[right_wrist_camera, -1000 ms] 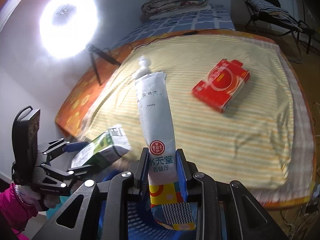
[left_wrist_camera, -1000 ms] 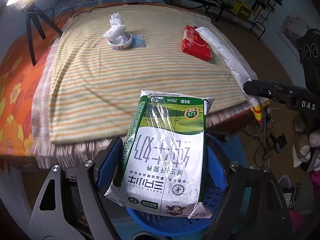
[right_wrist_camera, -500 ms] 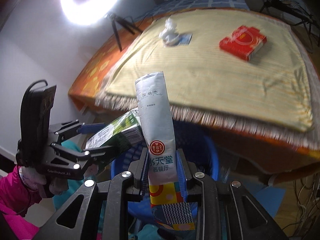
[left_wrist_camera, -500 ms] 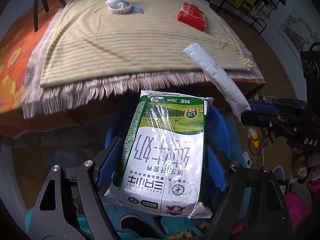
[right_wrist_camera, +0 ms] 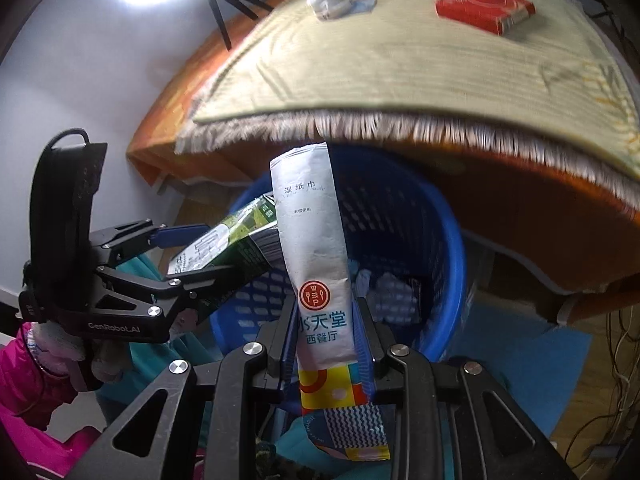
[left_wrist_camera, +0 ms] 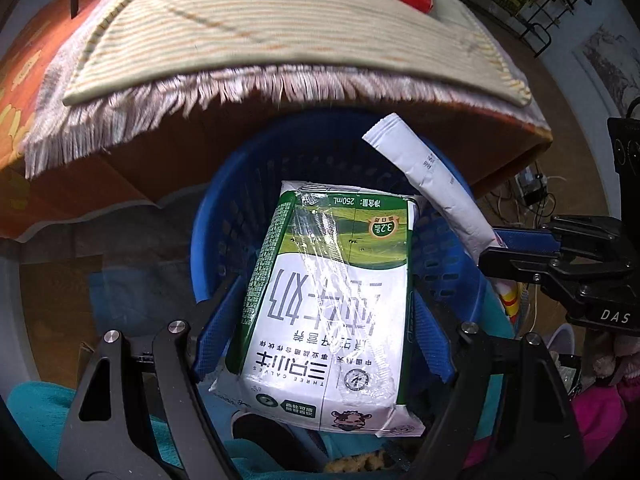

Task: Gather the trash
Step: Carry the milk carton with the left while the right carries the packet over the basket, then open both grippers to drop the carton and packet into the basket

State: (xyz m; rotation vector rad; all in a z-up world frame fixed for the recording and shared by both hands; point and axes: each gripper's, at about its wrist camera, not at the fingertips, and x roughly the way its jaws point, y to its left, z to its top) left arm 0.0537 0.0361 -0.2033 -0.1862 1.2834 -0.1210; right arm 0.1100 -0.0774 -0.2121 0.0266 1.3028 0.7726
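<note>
While a second ago the striped table filled the left wrist view, the round blue plastic basket (left_wrist_camera: pixel 224 216) now sits mid-frame beneath the green-and-white milk carton (left_wrist_camera: pixel 332 300), clamped by the left gripper (left_wrist_camera: pixel 324 320). The right wrist view shows the same drop: the right gripper (right_wrist_camera: pixel 326 336) pinches the long white wet-wipe sachet (right_wrist_camera: pixel 312 240) over the basket at centre. Both pieces look ready for release; the red box (right_wrist_camera: pixel 484 8) remains upper right.
</note>
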